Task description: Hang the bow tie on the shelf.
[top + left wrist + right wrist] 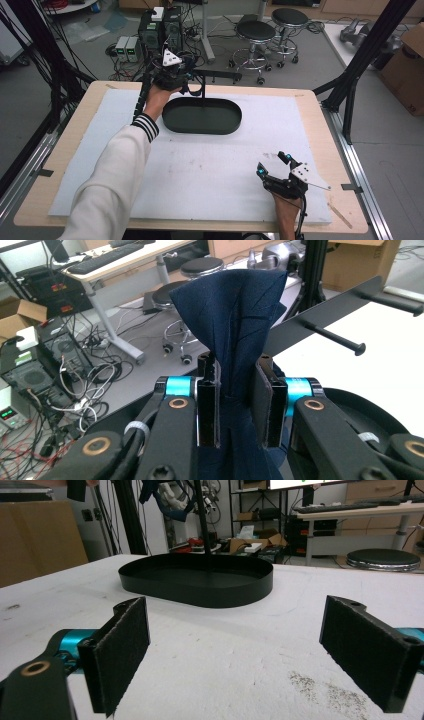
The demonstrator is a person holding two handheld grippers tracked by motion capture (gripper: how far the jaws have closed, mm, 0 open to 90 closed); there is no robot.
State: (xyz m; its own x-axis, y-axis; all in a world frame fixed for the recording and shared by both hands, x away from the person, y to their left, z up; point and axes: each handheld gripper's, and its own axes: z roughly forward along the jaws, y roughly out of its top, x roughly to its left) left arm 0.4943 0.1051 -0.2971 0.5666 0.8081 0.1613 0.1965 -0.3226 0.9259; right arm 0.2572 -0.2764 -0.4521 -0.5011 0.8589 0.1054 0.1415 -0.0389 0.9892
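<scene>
We wear a white sleeve (107, 180) with a black-striped cuff (146, 125); our black grippers carry cyan sleeves (179, 386), brass rivets (178, 403) and grey three-cornered plates (171, 58).

Camera setup on my rig, three views

My high view looks forward and down over the whole table (310, 107). My left gripper view sits raised at the far edge, facing out toward the stools (200, 267), very close in. My right gripper view skims low along the tabletop. Both it and the high view catch the black tray (197, 582).
</scene>
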